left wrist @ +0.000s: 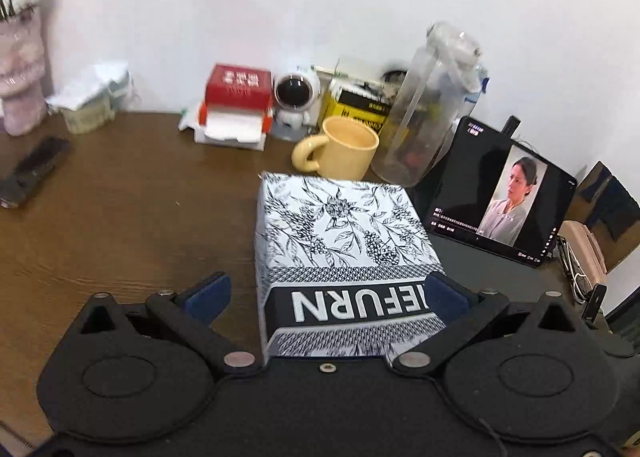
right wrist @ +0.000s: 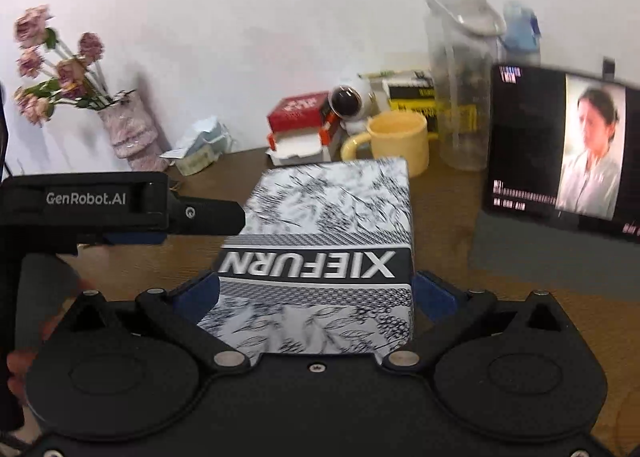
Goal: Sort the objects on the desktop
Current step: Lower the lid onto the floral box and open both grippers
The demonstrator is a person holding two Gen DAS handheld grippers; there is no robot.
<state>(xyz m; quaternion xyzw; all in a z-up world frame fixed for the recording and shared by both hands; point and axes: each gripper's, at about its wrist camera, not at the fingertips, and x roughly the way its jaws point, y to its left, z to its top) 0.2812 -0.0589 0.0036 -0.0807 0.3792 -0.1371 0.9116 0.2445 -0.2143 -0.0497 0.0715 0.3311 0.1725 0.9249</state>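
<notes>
The right gripper (right wrist: 316, 289) clamps the patterned box (right wrist: 320, 249) between both blue pads, near the desk's (left wrist: 120, 209) front. The left gripper (left wrist: 328, 293) is spread wide; the box lies between its fingers, with a gap at the left pad. A yellow mug (left wrist: 340, 151) stands just beyond.

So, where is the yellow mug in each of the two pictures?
Left wrist view: the yellow mug is just above centre, behind the patterned box, handle pointing left.
Right wrist view: the mug is right of centre, again behind the box.
Shared landmark: the astronaut figurine, behind the mug to its left.
</notes>
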